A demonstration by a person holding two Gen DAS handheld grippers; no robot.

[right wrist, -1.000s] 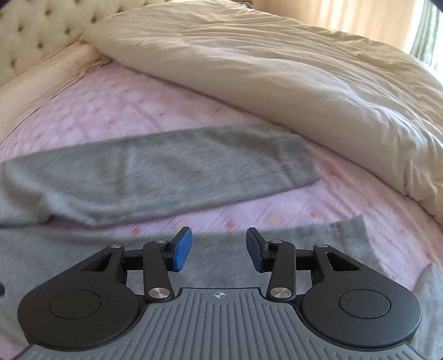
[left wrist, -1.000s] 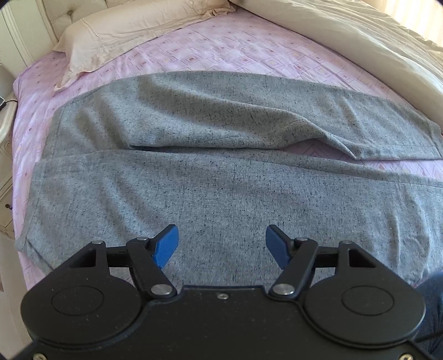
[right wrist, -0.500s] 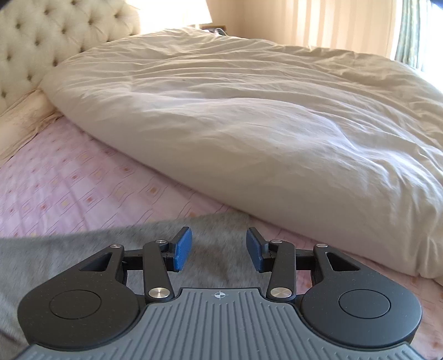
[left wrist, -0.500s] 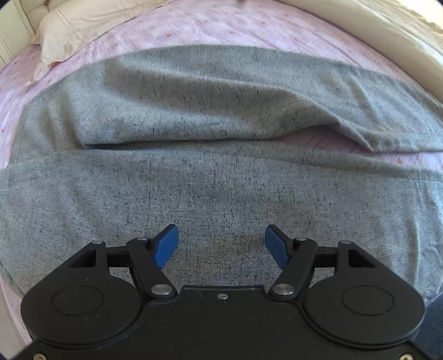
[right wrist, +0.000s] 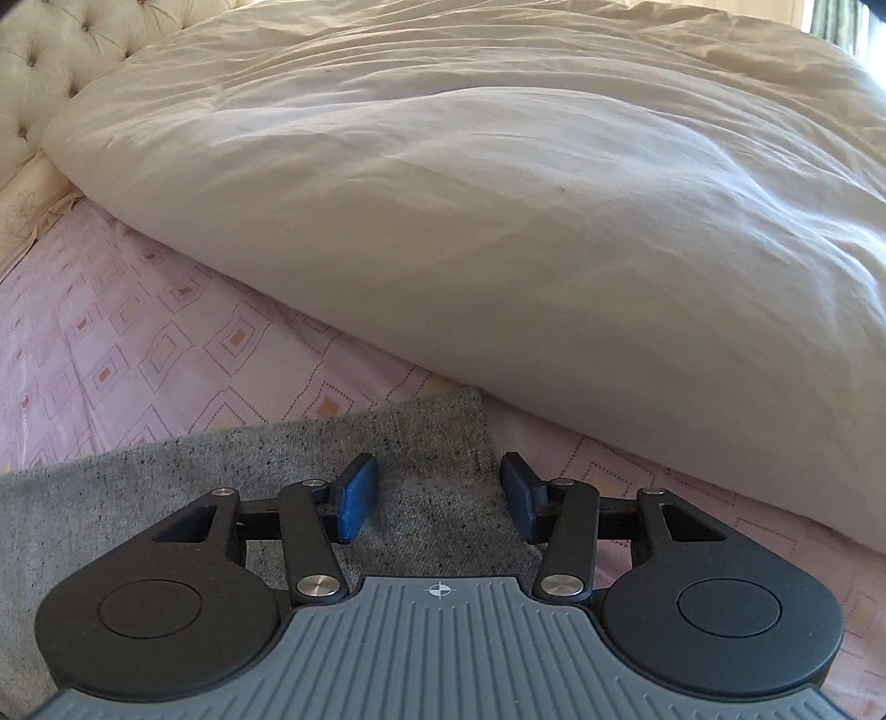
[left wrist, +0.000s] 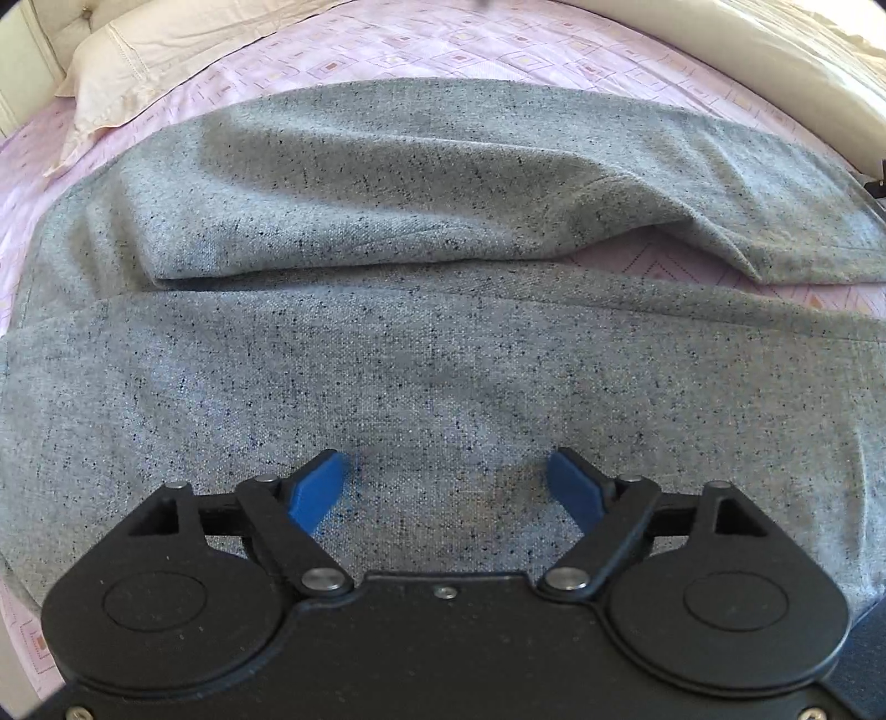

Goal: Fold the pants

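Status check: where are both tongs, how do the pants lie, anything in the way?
Left tongs and right tongs open, jaws just widened, holding nothing. Grey pants flat on bed, legs apart. Right over leg hem; duvet close beyond.

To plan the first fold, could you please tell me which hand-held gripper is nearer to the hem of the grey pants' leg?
Right. The right hand-held gripper hangs open over the hem; the left hand-held gripper is open over the wide upper part.

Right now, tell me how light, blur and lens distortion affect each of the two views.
Left wrist view: sharp, evenly lit; the fisheye bows the grey pants into a dome, and the cream duvet glares at upper right. Right wrist view: sharp too; sunlight brightens the duvet's top, its underside shades the pink sheet, and the picture's corners go dark.
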